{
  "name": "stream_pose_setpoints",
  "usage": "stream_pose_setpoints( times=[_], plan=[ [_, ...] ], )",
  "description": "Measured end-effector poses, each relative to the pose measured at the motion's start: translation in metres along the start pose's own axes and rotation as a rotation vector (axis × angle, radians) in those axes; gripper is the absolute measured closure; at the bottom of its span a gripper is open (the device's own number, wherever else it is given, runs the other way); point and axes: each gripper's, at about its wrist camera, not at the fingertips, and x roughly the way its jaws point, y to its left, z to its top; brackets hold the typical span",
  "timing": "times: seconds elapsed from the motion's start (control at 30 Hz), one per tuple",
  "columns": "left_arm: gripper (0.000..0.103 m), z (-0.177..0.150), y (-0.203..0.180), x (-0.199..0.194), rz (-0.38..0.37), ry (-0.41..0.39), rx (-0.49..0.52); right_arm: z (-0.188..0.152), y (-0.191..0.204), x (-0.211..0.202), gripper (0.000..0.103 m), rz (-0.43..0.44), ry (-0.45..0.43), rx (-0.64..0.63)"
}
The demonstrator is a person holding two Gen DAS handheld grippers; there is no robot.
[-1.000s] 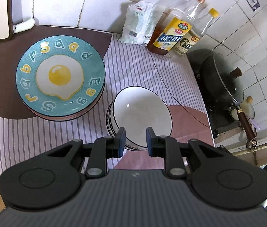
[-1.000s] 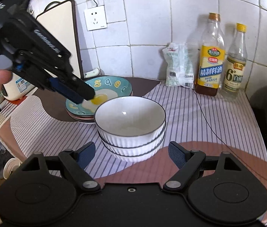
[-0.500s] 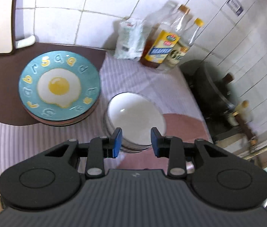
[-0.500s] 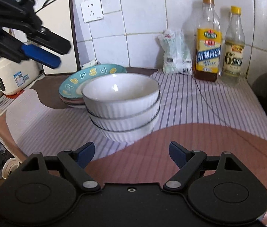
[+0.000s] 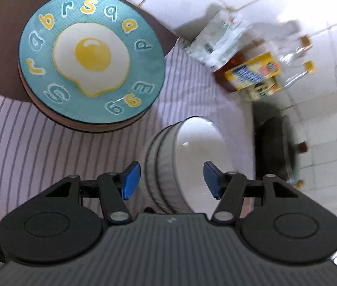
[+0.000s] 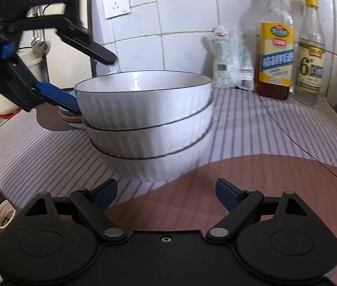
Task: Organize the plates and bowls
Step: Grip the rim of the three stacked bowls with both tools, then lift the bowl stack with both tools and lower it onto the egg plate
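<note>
Three white ribbed bowls (image 6: 144,119) are stacked on the striped cloth, also seen from above (image 5: 199,147). My left gripper (image 5: 171,180) has come down over the stack's left rim; its jaws are opening, and the top bowl's wall lies between the blue pads (image 5: 130,178) without visible contact. From the right wrist view, the left gripper (image 6: 94,83) straddles that rim. My right gripper (image 6: 166,186) sits low in front of the stack, still opening, with nothing between its fingers. A teal fried-egg plate (image 5: 92,59) tops a plate stack behind and left of the bowls.
Two bottles (image 6: 277,43) and a plastic bag (image 6: 230,59) stand against the tiled wall at the back right. A dark wok (image 5: 278,147) sits beyond the cloth's right edge. A wall socket (image 6: 117,2) and a cutting board are at the back left.
Both grippers have sunk toward the bowl stack. The left gripper has rolled and its jaws have spread from nearly shut to about half open, now straddling the bowl's rim.
</note>
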Motion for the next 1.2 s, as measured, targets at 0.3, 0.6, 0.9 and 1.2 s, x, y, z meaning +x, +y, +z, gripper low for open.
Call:
stream_pose_setpoints(
  times=[0.3, 0.6, 0.9, 1.2],
  plan=[
    [0.064, -0.005, 0.001, 0.034, 0.059, 0.066, 0.058, 0.008, 0.009, 0.017, 0.009, 0.023, -0.041, -0.079],
    [0.065, -0.002, -0.009, 0.039, 0.104, 0.079, 0.13, 0.015, 0.006, 0.033, 0.008, 0.037, -0.023, -0.071],
    [0.066, -0.007, -0.03, 0.038, 0.173, 0.121, 0.261, 0.009, 0.012, 0.029, 0.008, 0.007, -0.042, -0.09],
    [0.066, -0.013, -0.026, 0.028, 0.177, 0.149, 0.246, 0.011, 0.019, 0.025, 0.009, 0.003, -0.035, -0.153]
  ],
)
